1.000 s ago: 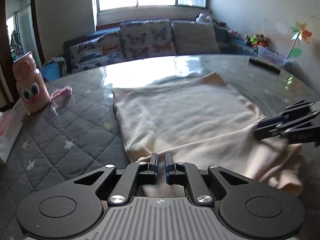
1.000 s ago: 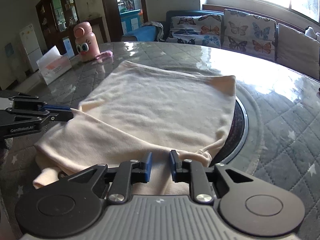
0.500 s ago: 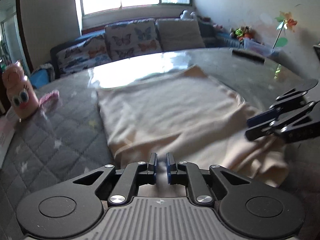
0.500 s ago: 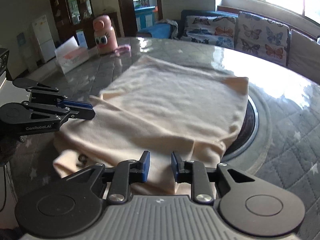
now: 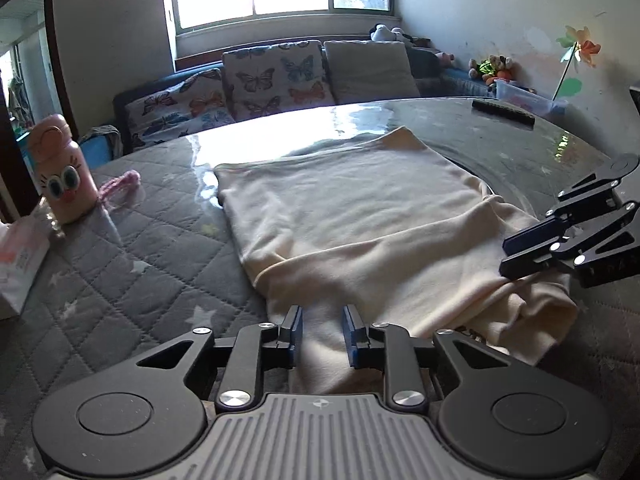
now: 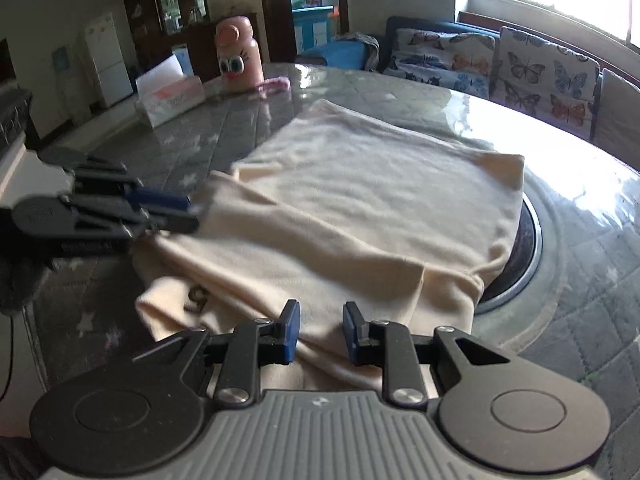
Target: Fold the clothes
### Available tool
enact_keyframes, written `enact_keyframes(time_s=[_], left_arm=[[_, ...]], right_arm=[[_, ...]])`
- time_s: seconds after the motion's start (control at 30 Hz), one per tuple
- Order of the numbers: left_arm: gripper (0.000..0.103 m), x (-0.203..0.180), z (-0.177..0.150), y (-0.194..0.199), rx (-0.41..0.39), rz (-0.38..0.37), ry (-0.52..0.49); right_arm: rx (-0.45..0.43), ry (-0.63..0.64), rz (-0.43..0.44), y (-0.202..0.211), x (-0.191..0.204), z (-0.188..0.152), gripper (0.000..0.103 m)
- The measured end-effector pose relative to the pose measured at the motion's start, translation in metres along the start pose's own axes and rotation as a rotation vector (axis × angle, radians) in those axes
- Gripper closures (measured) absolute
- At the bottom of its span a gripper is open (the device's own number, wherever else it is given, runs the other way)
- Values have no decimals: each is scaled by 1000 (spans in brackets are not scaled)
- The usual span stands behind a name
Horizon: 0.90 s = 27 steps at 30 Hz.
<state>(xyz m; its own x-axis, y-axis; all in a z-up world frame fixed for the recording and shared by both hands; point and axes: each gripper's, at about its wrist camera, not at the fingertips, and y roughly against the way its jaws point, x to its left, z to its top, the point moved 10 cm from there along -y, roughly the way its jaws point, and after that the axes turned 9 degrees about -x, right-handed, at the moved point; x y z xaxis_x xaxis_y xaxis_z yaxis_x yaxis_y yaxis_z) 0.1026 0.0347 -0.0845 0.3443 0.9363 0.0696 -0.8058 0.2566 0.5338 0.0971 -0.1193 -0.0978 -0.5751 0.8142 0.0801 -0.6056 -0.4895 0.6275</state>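
Observation:
A cream garment (image 5: 360, 216) lies flat on the round table, its near part folded over into a thicker band. My left gripper (image 5: 322, 328) hovers at the band's left near edge. Its jaws are opening, the cloth runs under the gap, and the pads do not press it. My right gripper (image 6: 320, 322) stands open over the band's right near edge, with cloth below the gap and nothing pinched. Each gripper shows in the other's view: the right gripper (image 5: 506, 258) beside the garment's right end, and the left gripper (image 6: 192, 214), blurred, at its left end.
A pink bottle with cartoon eyes (image 5: 60, 172) and a tissue box (image 5: 16, 256) stand at the table's left, with a pink cord (image 5: 120, 184) beside the bottle. A black bar (image 5: 502, 112) lies far right. The turntable rim (image 6: 528, 240) borders the garment. A sofa (image 5: 272, 80) stands behind.
My left jaws have gone from almost shut to clearly parted, letting the cloth's edge go. The right jaws have widened a little. Both hands have shifted slightly across the table.

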Motion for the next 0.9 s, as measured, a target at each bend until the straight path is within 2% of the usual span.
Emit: enact_keyframes(time_s=[0.2,0.4,0.7,0.9], left_arm=[[78,-1,6,4,-16,5,2],[78,-6,20,-2,-47,-7,11],[76,-9,11,-25,-6,-11,-4],[76,-10,11,-20,-4,-14,-20]], right_arm=[[-30,-4,8,2,3,9,80],[-7,18,16,-7,8,4,80],[-41,-45,-80,-15,-33,15,80],[-53,-85,-83,-14,-43,16,80]])
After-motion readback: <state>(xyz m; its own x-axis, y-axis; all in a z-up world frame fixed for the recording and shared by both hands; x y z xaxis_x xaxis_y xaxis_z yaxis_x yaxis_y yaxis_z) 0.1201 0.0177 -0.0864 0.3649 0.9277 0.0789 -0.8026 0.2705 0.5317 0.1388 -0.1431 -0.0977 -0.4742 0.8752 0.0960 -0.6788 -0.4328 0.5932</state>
